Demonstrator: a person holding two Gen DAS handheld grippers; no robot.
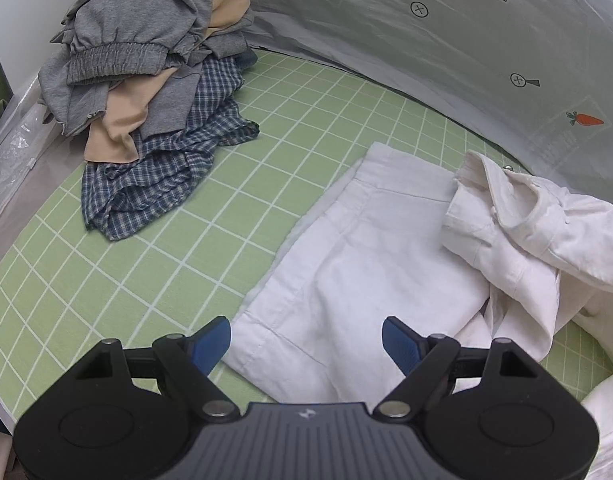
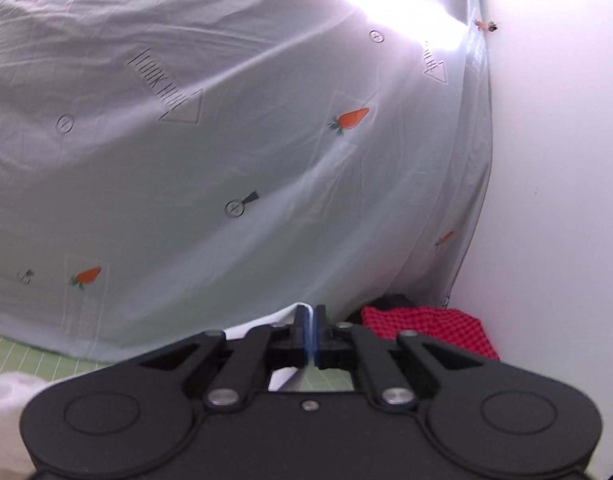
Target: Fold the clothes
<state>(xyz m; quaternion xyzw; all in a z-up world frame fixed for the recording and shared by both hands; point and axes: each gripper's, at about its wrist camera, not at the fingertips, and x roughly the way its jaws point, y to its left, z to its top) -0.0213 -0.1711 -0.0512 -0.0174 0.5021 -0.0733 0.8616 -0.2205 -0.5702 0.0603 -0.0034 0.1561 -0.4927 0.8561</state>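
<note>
No box, basket or bin shows in either view; the clothes lie loose on a green bed sheet with a white grid [image 1: 314, 120]. Taking that sheet as the landmark, a heap of unfolded clothes [image 1: 154, 92] sits at its far left corner: grey sweat garments with an elastic waistband on top, a tan piece between them, and a blue checked shirt at the bottom. A flat white linen garment [image 1: 346, 240] lies spread across the middle of the sheet, and a rumpled white collared shirt [image 1: 526, 232] overlaps its right edge, bunched and partly lifted.

The left gripper [image 1: 306, 340] tilts steeply down toward the sheet, its blue-padded jaws spread wide and empty, hovering just above the near hem of the flat white garment, which runs between and beyond the fingertips.

The right gripper [image 2: 309, 334] points nearly level at a pale grey hanging cloth printed with orange carrots [image 2: 226, 140]. Its jaws are clenched, pinching a thin edge of white fabric [image 2: 302, 307] that shows above and beneath the pads. A red checked cloth [image 2: 434, 328] lies past the sheet's far right corner, against a white wall [image 2: 554, 200].
</note>
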